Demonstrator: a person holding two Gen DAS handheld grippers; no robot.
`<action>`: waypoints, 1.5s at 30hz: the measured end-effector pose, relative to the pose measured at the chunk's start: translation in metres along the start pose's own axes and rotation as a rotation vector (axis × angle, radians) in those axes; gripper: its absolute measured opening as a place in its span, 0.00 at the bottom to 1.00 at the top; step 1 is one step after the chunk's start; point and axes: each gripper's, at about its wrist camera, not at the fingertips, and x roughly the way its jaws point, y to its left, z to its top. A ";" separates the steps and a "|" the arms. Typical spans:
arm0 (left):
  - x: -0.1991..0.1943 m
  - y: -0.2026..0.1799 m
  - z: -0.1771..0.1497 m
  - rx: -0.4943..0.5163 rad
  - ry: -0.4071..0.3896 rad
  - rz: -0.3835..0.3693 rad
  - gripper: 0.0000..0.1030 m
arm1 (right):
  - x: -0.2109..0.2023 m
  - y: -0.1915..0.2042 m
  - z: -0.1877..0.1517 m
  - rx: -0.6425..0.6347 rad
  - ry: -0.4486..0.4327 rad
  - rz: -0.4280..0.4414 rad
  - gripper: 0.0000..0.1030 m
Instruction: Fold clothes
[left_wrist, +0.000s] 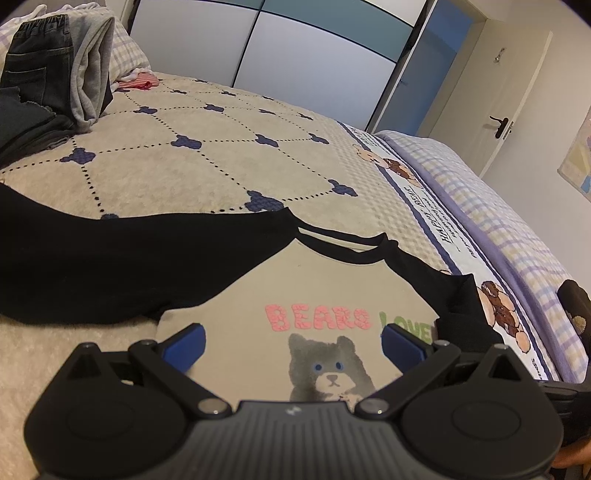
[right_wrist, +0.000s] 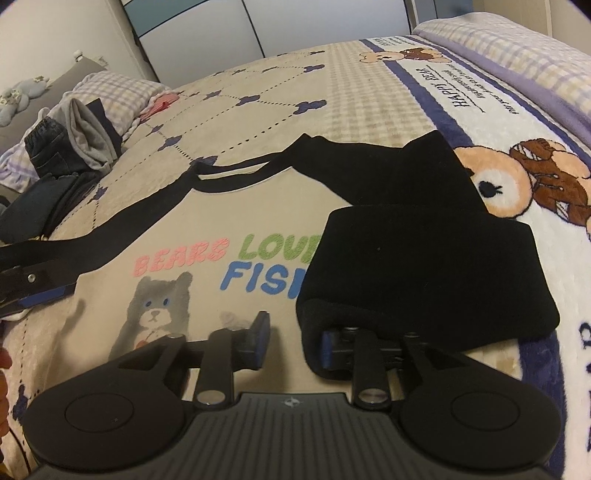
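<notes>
A beige sweatshirt (left_wrist: 332, 280) with black sleeves and a grey bear print lies face up on the bed. Its one sleeve (left_wrist: 129, 258) stretches flat to the left. My left gripper (left_wrist: 291, 332) hovers open over the lettering, with nothing between its blue pads. In the right wrist view the other black sleeve (right_wrist: 424, 258) is folded back over the sweatshirt (right_wrist: 207, 206) and covers part of the lettering. My right gripper (right_wrist: 291, 339) stands partly open. The sleeve's end drapes over its right finger, and only beige cloth shows in the gap.
A pile of jeans and grey clothes (left_wrist: 48, 74) (right_wrist: 74, 147) sits at the far left of the quilted bedspread (left_wrist: 221, 147), by a checked pillow (right_wrist: 118, 88). The bed's bear-printed border (right_wrist: 498, 177) runs along the right. A wardrobe (left_wrist: 295, 55) and a door (left_wrist: 498, 92) stand behind.
</notes>
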 end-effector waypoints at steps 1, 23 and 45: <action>0.000 0.000 0.000 0.000 -0.001 0.000 0.99 | -0.001 0.001 -0.001 -0.005 0.004 0.000 0.34; -0.002 -0.005 -0.003 0.016 0.009 -0.004 0.99 | -0.035 -0.016 -0.006 0.022 0.039 -0.030 0.56; 0.008 -0.010 -0.007 0.025 0.038 -0.011 0.99 | -0.045 -0.108 0.011 0.276 -0.066 -0.233 0.58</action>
